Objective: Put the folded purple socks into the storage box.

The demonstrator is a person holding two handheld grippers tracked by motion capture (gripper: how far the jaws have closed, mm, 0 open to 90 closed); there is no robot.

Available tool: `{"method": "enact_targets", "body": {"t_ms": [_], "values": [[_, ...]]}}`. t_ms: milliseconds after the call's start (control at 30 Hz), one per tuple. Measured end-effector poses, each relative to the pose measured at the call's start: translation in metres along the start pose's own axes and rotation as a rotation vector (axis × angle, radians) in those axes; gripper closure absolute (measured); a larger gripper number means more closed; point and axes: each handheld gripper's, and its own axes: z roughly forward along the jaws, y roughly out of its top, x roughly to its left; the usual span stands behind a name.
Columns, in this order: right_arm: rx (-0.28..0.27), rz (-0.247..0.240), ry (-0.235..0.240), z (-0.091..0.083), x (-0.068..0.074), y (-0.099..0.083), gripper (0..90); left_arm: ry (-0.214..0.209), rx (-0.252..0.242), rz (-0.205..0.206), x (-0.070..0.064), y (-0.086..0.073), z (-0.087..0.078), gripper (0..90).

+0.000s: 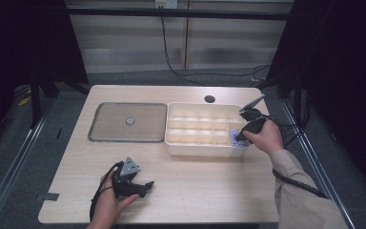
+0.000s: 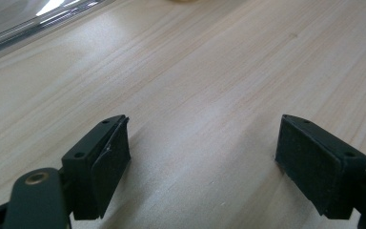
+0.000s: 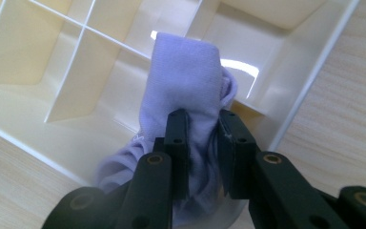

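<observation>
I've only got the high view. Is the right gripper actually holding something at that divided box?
Observer: Yes, the right gripper is shut on a folded lilac cloth.
Operator: Is the cloth in a compartment?
Observer: It hangs over a corner compartment of the cream organizer box; whether it touches the bottom is hidden.
Operator: And the left gripper?
Observer: The left gripper is open, with bare wooden table between its jaws.

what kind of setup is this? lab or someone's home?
Most likely a lab recording bench, not a home: a bare wooden table ringed by black curtains and a metal frame, cables on the floor, and a hand-held right gripper putting a lavender cloth into a divided tray.
</observation>
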Motion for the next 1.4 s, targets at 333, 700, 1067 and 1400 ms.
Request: {"method": "enact_targets", "body": {"t_ms": [333, 700, 1067, 1400], "values": [[0.005, -0.009, -0.012, 0.003, 0.002, -0.001, 76.0, 0.0, 0.0, 0.001, 0.0, 0.0, 0.0, 18.1], [0.018, -0.014, -0.018, 0.008, 0.004, -0.002, 76.4, -0.001, 0.007, 0.009, 0.001, 0.0, 0.0, 18.1], [0.025, -0.026, -0.033, 0.01, 0.006, -0.002, 76.6, 0.0, 0.007, 0.009, 0.001, 0.0, 0.0, 18.1], [0.039, -0.045, -0.056, 0.012, 0.009, -0.001, 76.6, 0.002, 0.002, 0.001, 0.0, 0.0, 0.0, 18.1]]}}
